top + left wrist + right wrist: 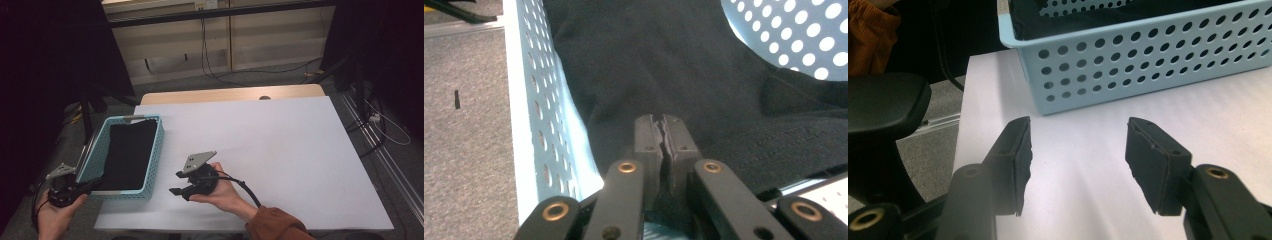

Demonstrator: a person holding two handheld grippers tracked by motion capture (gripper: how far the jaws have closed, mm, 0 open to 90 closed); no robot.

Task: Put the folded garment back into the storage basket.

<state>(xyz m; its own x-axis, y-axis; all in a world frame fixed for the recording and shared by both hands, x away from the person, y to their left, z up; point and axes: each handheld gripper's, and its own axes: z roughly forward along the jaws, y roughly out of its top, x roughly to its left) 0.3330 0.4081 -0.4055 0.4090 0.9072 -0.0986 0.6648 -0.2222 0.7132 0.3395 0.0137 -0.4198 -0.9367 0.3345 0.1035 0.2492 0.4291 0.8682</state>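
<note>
Left tool (663,131) is clamped on the black cloth (684,75) at the near end of the basket (156,150), which sits at the surface's left edge. Right tool (1078,150) hangs open, empty, just beside it. Next, I'd lift the cloth out.

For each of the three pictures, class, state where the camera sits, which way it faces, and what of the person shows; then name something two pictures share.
High view: above the person's side, looking forward and down on the table; both hands, a sleeve, left tongs and right tongs show.
Left gripper view: rides the left tongs, shut on the black cloth in the basket.
Right gripper view: rides the right tongs, open over the table, facing the basket's wall.
Shared: the basket and cloth.
</note>
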